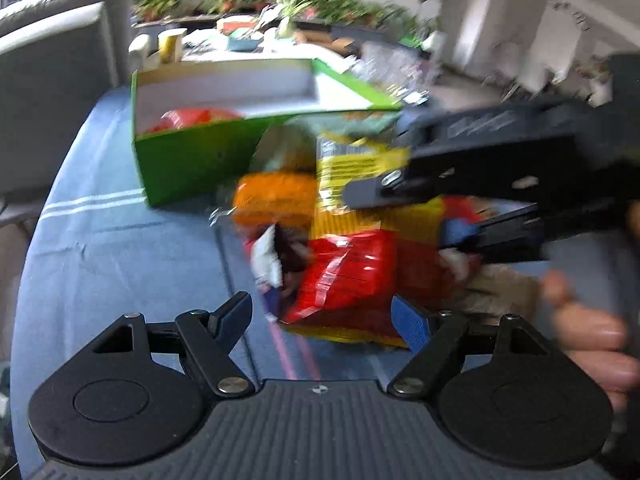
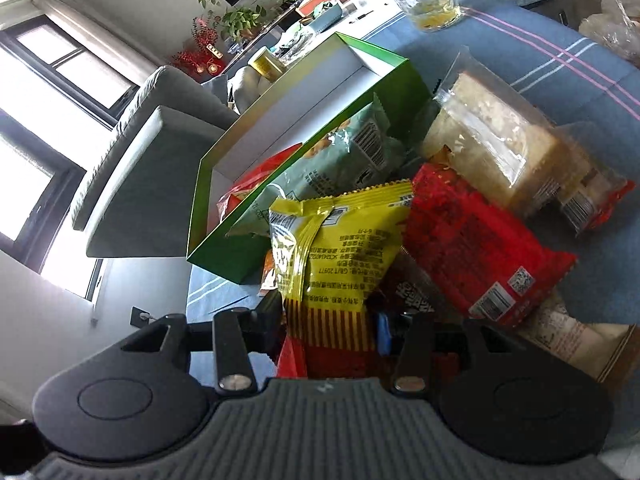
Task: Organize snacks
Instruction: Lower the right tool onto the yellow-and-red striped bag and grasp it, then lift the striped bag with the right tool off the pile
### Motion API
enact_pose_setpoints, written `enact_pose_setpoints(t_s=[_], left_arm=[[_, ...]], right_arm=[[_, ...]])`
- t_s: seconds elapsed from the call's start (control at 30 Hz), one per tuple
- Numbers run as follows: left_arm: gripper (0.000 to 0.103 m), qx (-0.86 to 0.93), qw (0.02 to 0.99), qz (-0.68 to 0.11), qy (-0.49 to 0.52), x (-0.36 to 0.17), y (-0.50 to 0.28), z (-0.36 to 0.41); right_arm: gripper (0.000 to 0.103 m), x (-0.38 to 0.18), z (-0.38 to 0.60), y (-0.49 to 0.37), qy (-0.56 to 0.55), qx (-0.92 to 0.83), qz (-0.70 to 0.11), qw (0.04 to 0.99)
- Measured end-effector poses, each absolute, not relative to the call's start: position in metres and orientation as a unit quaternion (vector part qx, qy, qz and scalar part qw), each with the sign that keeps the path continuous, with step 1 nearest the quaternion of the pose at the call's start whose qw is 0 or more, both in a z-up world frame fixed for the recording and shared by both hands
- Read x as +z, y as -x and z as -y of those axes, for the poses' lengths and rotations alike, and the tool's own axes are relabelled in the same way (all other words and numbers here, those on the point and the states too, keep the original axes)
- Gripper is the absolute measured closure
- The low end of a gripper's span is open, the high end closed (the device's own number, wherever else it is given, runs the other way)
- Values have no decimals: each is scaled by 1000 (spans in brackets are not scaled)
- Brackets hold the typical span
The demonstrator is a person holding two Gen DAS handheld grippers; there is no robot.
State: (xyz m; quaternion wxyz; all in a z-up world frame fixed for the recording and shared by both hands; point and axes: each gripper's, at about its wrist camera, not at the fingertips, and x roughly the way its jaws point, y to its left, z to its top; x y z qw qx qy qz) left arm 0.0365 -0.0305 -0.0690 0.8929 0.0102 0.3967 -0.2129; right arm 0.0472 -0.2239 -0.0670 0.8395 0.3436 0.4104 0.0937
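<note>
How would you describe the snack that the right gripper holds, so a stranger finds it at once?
Find the green box on the blue tablecloth. Snack packets are piled before it. The yellow packet stands between the right gripper fingers, the only yellow one with red stripes below.

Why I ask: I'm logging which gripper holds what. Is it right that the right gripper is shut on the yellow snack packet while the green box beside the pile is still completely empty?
Not quite. The right gripper is shut on the yellow snack packet, but the green box is not empty: the left wrist view shows a red packet already inside it.
</note>
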Motion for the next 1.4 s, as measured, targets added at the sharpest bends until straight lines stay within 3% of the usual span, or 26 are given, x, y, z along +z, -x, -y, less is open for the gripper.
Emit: enact_pose_setpoints(t_s=[0.1,0.27,0.53,1.03,1.4], left_arm=[[23,-200,891,-408,9,-74,-41,26],[23,-179,897,-404,-2,-71,-39,21],[23,-151,900,-408,5,-69,-46,9],[24,-152,893,-421,58,-74,-49,-11],[25,-186,875,-427,132,-74,-44,-25]], right_arm=[[24,-62,224,-50,-328,102,-410,845],[24,-45,233,-45,-254,104,-375,886],[23,-28,215,-62,-11,185,-356,916],[24,-36,190,-70,46,254,-369,893],[24,-51,210,-44,-26,233,-393,889]])
